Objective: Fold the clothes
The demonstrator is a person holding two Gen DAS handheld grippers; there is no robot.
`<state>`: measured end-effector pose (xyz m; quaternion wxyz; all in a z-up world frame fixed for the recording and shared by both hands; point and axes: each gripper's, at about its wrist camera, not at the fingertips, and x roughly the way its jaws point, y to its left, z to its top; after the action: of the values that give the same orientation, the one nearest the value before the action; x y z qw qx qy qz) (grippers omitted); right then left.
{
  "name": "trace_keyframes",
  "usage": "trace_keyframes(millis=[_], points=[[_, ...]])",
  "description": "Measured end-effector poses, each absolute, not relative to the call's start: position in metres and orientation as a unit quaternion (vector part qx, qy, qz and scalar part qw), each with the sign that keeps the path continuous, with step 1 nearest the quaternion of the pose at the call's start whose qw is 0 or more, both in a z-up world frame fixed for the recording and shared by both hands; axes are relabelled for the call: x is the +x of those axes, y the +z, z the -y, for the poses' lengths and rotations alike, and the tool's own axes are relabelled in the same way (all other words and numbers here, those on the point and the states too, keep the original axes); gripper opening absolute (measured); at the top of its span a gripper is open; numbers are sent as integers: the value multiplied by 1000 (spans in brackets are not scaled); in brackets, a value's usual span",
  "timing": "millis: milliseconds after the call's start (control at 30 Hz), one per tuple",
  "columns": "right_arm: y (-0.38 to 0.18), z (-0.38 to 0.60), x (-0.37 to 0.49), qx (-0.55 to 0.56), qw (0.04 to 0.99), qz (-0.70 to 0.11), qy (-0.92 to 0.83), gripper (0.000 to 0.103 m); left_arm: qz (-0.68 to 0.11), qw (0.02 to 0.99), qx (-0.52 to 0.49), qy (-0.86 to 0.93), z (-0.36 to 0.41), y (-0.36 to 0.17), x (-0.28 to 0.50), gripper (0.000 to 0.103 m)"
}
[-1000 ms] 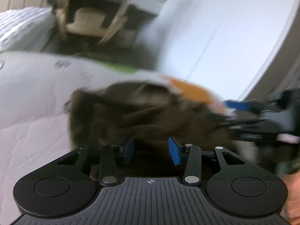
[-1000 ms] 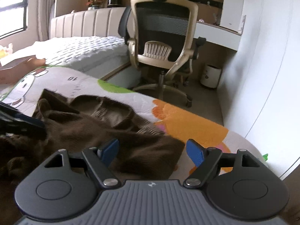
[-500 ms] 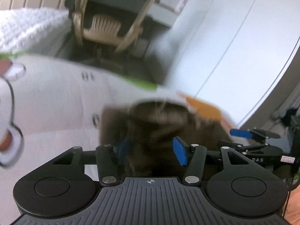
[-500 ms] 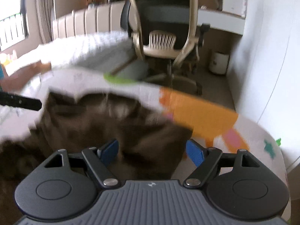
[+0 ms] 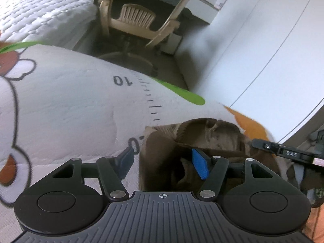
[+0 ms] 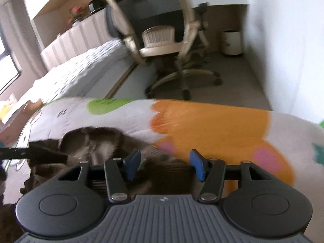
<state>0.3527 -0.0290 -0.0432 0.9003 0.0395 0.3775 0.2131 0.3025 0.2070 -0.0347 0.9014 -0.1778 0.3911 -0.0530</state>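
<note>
Brown garment (image 5: 182,141) lies bunched on the cartoon-print mat (image 5: 70,105), now off to the right of the left gripper (image 5: 164,160), whose fingers are spread with fabric between them; a second ago it filled that gap. The right gripper (image 6: 165,165) stays spread over the cloth's edge. Beyond, the office chair (image 6: 162,30) looks tilted now.

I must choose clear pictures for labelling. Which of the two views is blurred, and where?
Left wrist view: mostly sharp; printed white quilted mat crisp, beige office chair slightly soft. Right wrist view: motion-blurred; crumpled brown fleece garment and the mat's orange patch smeared.
</note>
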Motion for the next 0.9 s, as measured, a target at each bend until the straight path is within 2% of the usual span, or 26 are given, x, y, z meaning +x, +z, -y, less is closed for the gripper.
trace_keyframes(millis=[33, 67, 100, 200, 367, 467, 533, 633, 700, 767, 900], points=[[-45, 20, 351, 23, 901, -376, 216, 48, -394, 903, -165, -47, -202, -39, 305, 59], [-44, 14, 347, 5, 901, -374, 222, 30, -395, 905, -152, -44, -198, -41, 306, 52], [-41, 13, 343, 8, 896, -376, 235, 17, -392, 908, -139, -50, -195, -40, 304, 35], [-16, 25, 315, 22, 903, -349, 249, 13, -378, 914, -124, -73, -194, -27, 292, 17], [48, 58, 235, 19, 923, -268, 274, 12, -308, 931, -118, -158, -193, 38, 223, 15], [64, 72, 180, -6, 925, -251, 285, 12, -288, 935, -79, -189, -188, 54, 168, 16], [59, 74, 146, -37, 922, -255, 289, 13, -305, 929, -66, -200, -184, 45, 142, 18], [35, 75, 105, -73, 913, -281, 288, 17, -341, 915, -45, -211, -179, 20, 108, 31], [19, 81, 86, -78, 907, -303, 283, 27, -368, 902, -43, -221, -177, 2, 88, 49], [10, 94, 73, -67, 904, -320, 275, 45, -389, 889, -47, -237, -179, -8, 73, 61], [18, 126, 58, -26, 908, -317, 273, 61, -392, 881, -83, -253, -196, -10, 61, 78]])
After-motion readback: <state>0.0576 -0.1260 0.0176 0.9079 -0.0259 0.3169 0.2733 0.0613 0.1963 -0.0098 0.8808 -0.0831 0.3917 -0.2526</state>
